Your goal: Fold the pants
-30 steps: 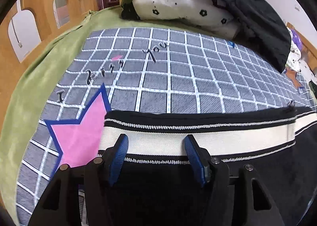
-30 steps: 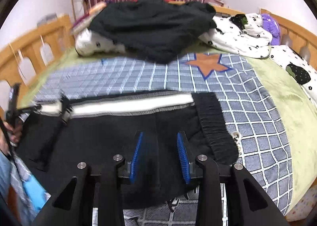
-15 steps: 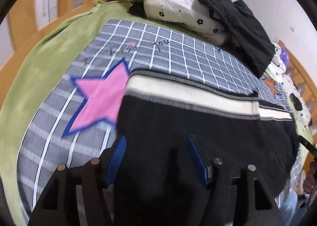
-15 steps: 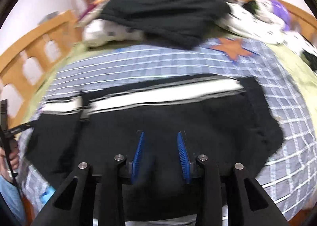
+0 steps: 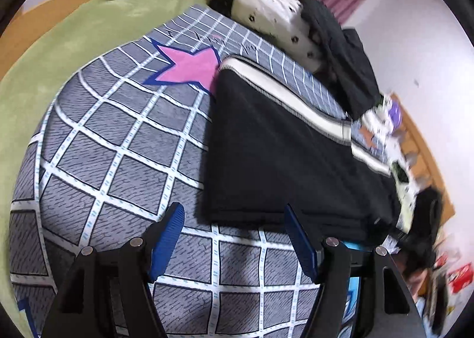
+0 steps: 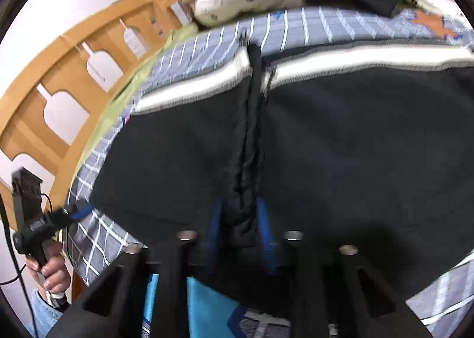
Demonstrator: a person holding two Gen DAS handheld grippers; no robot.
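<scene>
Black pants with a white side stripe lie flat on the grey checked blanket. My left gripper is open and empty, hovering just off the near left corner of the pants. In the right wrist view the pants fill the frame. My right gripper has its blue pads on either side of a bunched black seam ridge at the near edge of the pants. The left gripper also shows in the right wrist view, held in a hand at the pants' left corner.
A pink star is printed on the blanket left of the pants. Spotted white bedding and dark clothes are piled at the far end. A wooden bed rail runs along the left. Green sheet borders the blanket.
My left gripper drew back off the pants to their near left corner. My right gripper moved left along the pants and closed on the bunched seam ridge.
</scene>
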